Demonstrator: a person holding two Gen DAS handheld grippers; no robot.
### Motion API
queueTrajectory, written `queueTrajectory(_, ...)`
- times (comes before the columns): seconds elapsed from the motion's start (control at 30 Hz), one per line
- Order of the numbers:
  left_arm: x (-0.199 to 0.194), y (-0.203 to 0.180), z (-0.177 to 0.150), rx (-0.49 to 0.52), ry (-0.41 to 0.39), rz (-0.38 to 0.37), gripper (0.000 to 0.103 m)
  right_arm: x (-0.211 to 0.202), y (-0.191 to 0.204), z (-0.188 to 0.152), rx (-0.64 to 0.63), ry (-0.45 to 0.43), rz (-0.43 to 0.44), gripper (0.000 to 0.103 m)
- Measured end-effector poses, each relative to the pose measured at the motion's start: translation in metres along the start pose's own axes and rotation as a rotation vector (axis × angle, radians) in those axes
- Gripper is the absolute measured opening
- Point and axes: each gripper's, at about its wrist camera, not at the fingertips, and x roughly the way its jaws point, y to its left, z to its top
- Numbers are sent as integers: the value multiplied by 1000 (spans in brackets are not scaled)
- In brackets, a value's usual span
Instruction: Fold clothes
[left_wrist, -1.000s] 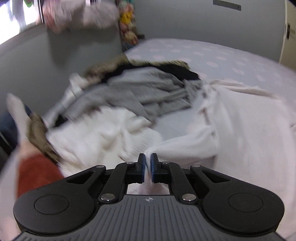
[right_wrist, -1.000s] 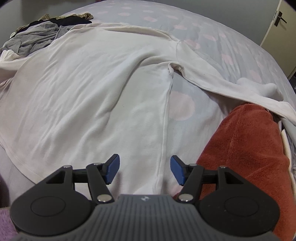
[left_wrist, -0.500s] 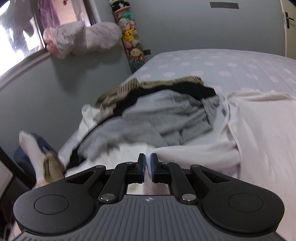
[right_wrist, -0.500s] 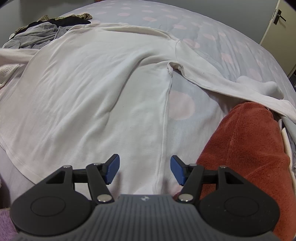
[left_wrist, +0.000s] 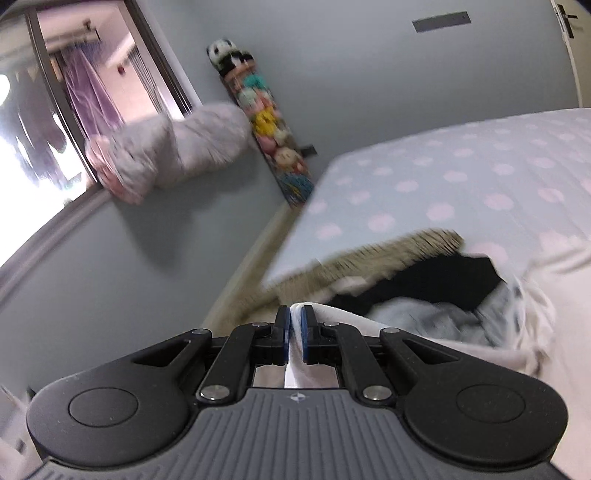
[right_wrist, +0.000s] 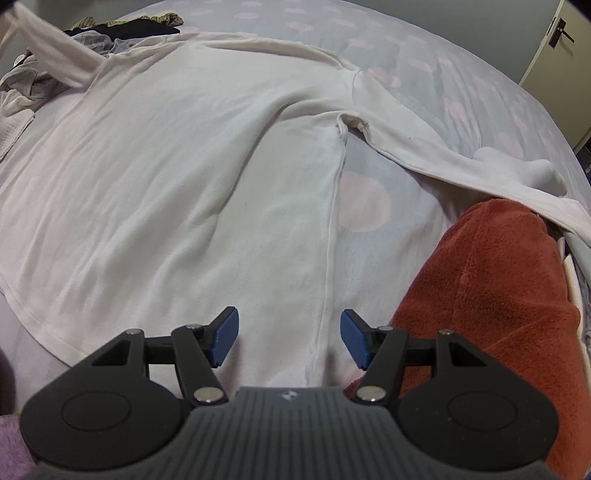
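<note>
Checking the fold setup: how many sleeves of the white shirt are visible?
2. One sleeve is lifted at the upper left, pinched in the left claw; the other sleeve lies flat at the right, its end beside the rust-red garment.

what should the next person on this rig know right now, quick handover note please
Left gripper: shut on the white long-sleeve shirt, pinching its sleeve, raised off the bed.
Right gripper: open, holding nothing, low over the shirt's side seam near the hem.
Shirt body lies spread on the dotted bedsheet; its other sleeve runs out toward the rust-red fleece. Unfolded pile of clothes beside it.
Done: shirt laid out, one sleeve gripped. Left: every fold, then the pile.
</note>
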Motion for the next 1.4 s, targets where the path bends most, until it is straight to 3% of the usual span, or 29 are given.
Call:
queueTrajectory(0.17, 9, 25, 18, 34, -9, 82, 4, 4, -1, 3, 0, 18, 7, 64)
queueTrajectory(0.33, 38, 38, 5, 42, 128, 83, 4, 8, -1, 4, -5, 36, 15, 64)
queueTrajectory(0.5, 82, 48, -43, 2, 323, 34, 4, 8, 0, 4, -5, 42, 16, 64)
queueTrajectory(0.57, 91, 48, -63, 4, 355, 29, 5, 9, 0, 5, -7, 45, 18, 64)
queueTrajectory(0.67, 89, 49, -82, -22, 354, 12, 12, 9, 0, 5, -10, 50, 16, 64)
queueTrajectory(0.8, 60, 42, -94, -52, 305, 38, 36, 10, 1, 5, -14, 53, 16, 64)
queueTrajectory(0.87, 42, 35, -95, -66, 266, 13, 47, 10, 2, 5, -21, 55, 15, 65)
queueTrajectory(1.03, -5, 9, -110, -99, 246, -140, 48, 12, 4, 5, -28, 67, 21, 65)
queueTrajectory(1.4, -75, -84, -166, -166, 378, -498, 48, 13, 6, 3, -32, 77, 33, 66)
